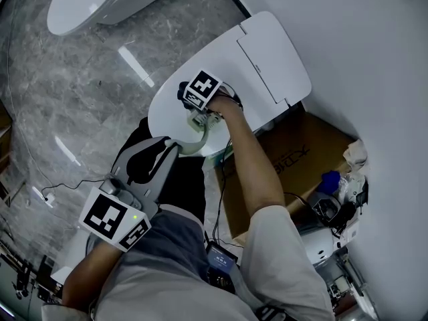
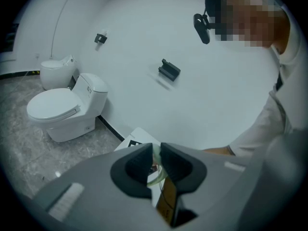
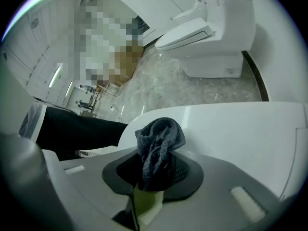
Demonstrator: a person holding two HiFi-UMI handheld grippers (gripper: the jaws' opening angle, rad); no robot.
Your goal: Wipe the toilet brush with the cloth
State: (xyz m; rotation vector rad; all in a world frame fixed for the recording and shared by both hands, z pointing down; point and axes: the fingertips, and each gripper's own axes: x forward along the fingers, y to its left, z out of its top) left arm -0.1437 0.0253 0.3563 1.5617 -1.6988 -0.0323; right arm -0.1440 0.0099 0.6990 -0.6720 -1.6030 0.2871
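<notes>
Left gripper has its jaws nearly together, with only a narrow slit between them, and the toilet brush is clamped in that slit. What shows of the brush is a pale green, smooth, thin curved strip. It arcs from the left jaws up to the right gripper, above the closed toilet lid. The bristle end isn't visible in any view. Right gripper is clamped on the cloth, a dark grey-blue, knit-textured piece bunched into a wad that sticks out past the fingertips. In the right gripper view a pale green piece sits just under the wad between the jaws. I can't tell whether cloth and brush are actually touching. Cardboard box is on the floor beside the toilet.
</notes>
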